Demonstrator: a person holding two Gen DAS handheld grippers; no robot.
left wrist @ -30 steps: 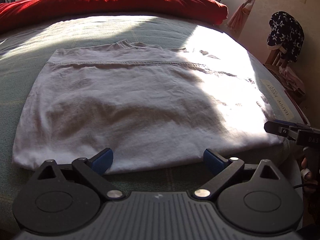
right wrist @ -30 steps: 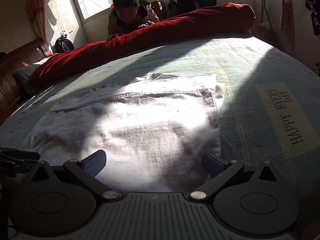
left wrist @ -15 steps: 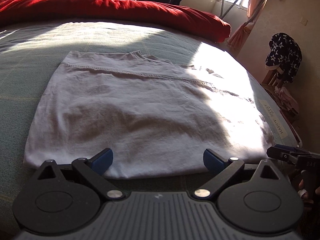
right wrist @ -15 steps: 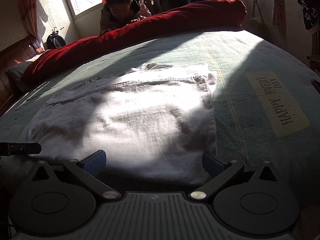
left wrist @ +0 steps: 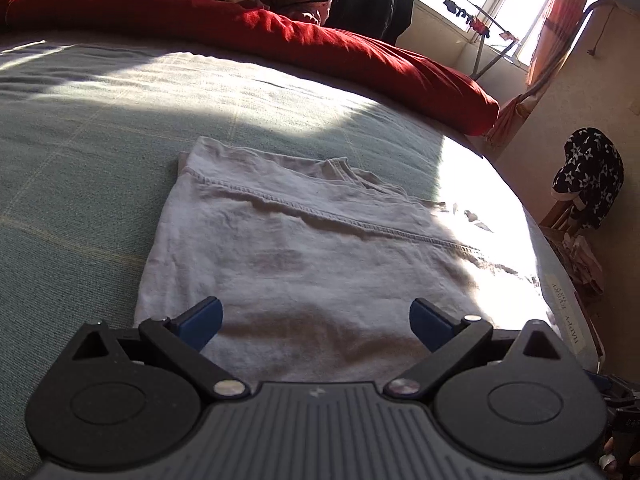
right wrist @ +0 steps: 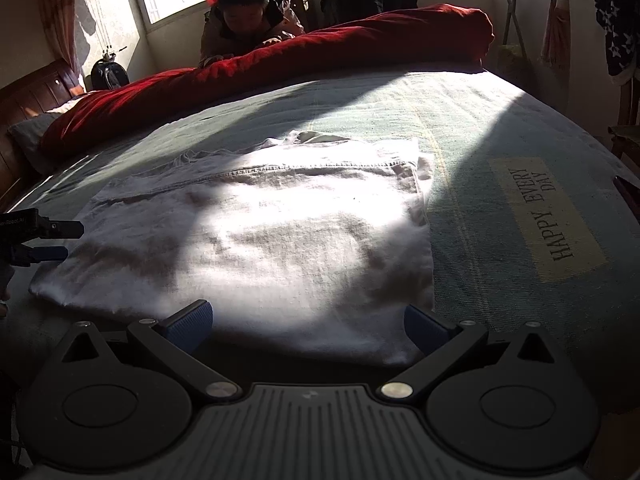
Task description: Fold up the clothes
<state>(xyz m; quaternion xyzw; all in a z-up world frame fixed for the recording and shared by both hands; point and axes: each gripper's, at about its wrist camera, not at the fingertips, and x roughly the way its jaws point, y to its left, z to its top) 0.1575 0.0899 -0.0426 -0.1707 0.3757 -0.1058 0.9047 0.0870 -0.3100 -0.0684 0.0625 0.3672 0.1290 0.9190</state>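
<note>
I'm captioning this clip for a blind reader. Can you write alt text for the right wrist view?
A white shirt, already folded once, lies flat on a green bedspread in patchy sunlight, just beyond the open right tool. A rolled red quilt lies along the far edge, with a person leaning behind it.

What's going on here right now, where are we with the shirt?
The white T-shirt lies partly folded on the green bed cover. The left gripper and the right gripper are both open at its near edge, holding nothing. The next fold is not yet begun.
</note>
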